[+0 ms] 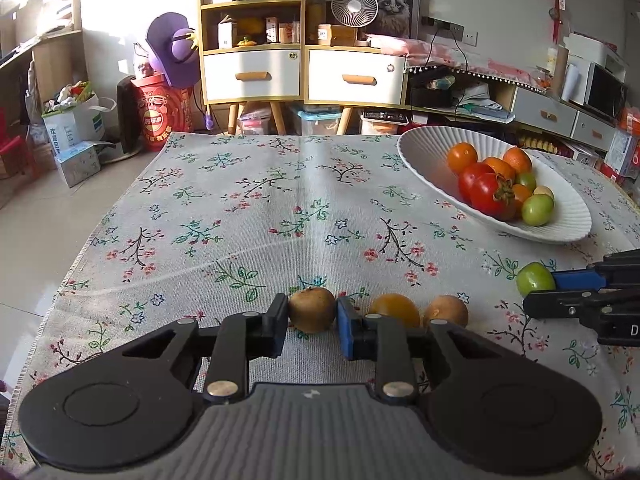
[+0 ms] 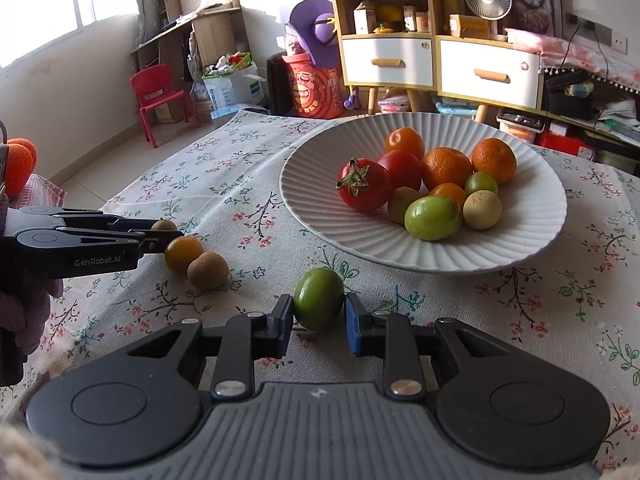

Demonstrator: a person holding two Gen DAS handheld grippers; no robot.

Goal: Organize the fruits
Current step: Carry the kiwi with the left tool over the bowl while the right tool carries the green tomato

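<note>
1. L gripper (image 1: 312, 322): low over the floral tablecloth (image 1: 240, 216), jaws partly apart w/ a brown kiwi-like fruit (image 1: 312, 309) between the fingertips. Both pads look to touch its sides, fruit sits on the cloth; firm clamp or not, can't tell.
2. Just R of that fruit, same row on the cloth: a yellow-orange fruit (image 1: 394, 310), then a 2nd brown fruit (image 1: 446, 311), touching each other. Both partly hidden behind the L gripper's right finger.
3. R gripper (image 2: 319, 320): also low over the cloth, jaws partly apart around a green fruit (image 2: 319, 303) resting on the table. Left pad touches it; thin gap seems to show at the blue right pad. Grip not confirmed.
4. White ribbed bowl (image 2: 320, 220) just beyond the green fruit, on the cloth. Holds 2 red tomatoes (image 2: 364, 184), several oranges (image 2: 446, 168), green fruits (image 2: 432, 217) and pale brown round ones (image 2: 482, 210).
5. In the right wrist view the L gripper shows at left, side-on, w/ the 3-fruit row at its tip.
6. Bkgd: wooden shelf unit w/ white drawers (image 1: 252, 74), small fan (image 1: 354, 5), red kids' chair (image 2: 162, 94).
</note>
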